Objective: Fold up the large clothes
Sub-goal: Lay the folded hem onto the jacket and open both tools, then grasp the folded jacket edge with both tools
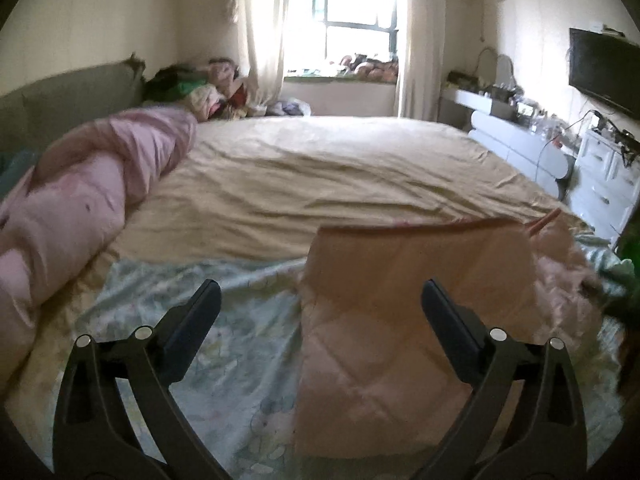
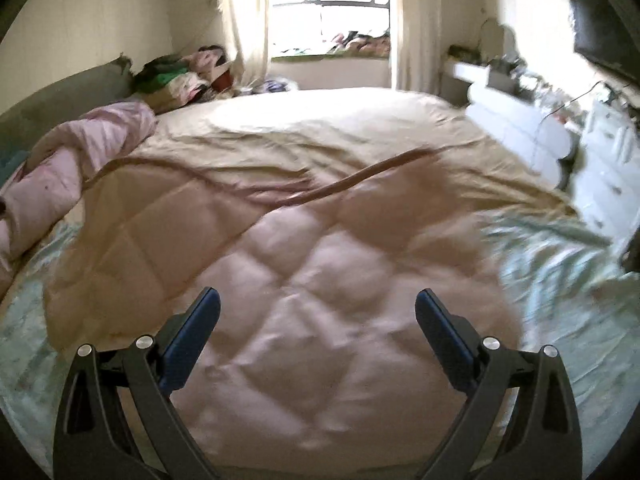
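The bed (image 1: 340, 168) is seen ahead of both pairs of jaws, covered by a tan sheet, with a floral sheet (image 1: 224, 320) at the near edge directly below the left gripper's fingers. The task's thing, a pink quilted garment or padded cover (image 2: 320, 300), is laid flat on the near part of the bed. In the right wrist view it is spread beneath and ahead of the right gripper (image 2: 318, 310), filling the whole gap between the fingers, and its far folded edge is seen running aslant from lower left to upper right. In the left wrist view the same piece is offset toward the right finger; its left edge is seen running away from the jaws, roughly along the pointing line, and the left finger is over floral sheet only. The right gripper is therefore judged the better centred of the two. The left gripper (image 1: 320, 312) is spread wide with nothing pinched. The right gripper's jaws are likewise wide apart, with no fabric clamped. A rolled pink duvet (image 1: 80, 200) is noted well off to the left.
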### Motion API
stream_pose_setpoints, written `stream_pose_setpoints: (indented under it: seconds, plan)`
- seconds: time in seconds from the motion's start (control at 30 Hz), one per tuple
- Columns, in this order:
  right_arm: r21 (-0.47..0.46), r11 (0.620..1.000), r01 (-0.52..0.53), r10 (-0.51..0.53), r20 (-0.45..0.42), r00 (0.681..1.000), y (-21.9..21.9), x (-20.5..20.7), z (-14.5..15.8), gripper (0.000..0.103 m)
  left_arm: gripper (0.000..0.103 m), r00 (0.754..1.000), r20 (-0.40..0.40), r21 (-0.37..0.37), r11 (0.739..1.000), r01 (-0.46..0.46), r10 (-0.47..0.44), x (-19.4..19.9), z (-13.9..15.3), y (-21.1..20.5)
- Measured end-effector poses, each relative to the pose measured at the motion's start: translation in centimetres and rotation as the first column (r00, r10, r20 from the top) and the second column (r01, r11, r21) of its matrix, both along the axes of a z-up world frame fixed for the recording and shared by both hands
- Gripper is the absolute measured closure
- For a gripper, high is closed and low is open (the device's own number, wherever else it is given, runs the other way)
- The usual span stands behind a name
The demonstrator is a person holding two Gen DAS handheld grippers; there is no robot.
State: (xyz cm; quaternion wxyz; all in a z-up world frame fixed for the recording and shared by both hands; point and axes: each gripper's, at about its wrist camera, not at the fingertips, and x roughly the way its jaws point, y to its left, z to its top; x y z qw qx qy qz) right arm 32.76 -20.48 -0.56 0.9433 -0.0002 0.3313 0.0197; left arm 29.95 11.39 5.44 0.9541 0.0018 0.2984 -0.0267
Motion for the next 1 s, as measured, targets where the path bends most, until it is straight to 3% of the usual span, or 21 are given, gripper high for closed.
stream_pose_setpoints:
  seconds: [0.13,0.33,0.53,0.83,0.9,0.93,1.0]
  plan:
    - [-0.027,0.998,0.055,-0.055,0.007,0.998,-4.5,-0.2,0.3,0.006,0.009,0.997,-0.074,0.029,0.999,-0.027,0.029,0.7,-3.3,0.6]
    - [-0.030,0.995,0.097,-0.097,-0.015,0.995,-8.2,-0.3,-0.8,0.006,0.009,0.992,-0.114,0.065,0.997,-0.040,0.047,0.6,-5.7,0.5]
    - [-0.009,0.993,0.120,-0.120,-0.051,0.991,-9.9,0.1,-2.6,0.006,0.009,0.988,-0.149,0.080,0.996,-0.036,0.048,1.1,-7.4,-0.1]
    - [-0.042,0.990,0.133,-0.136,-0.074,0.988,-10.5,4.1,-5.1,0.006,0.009,0.975,-0.222,0.033,0.999,0.007,0.001,2.6,-10.7,-1.0]
    - [-0.039,0.991,0.127,-0.130,-0.075,0.989,-10.6,4.6,-5.6,0.016,0.009,0.973,-0.230,0.028,0.999,0.014,-0.007,2.9,-10.9,-1.2]
    - [-0.017,0.994,0.112,-0.113,-0.077,0.991,-10.6,4.8,-5.9,0.030,0.009,0.973,-0.230,0.027,0.999,0.017,-0.011,3.0,-10.9,-1.3]
    - [0.002,0.994,0.110,-0.109,-0.085,0.990,-10.6,5.2,-6.2,0.034,0.009,0.973,-0.228,0.033,0.999,0.031,-0.022,3.1,-10.9,-1.7]
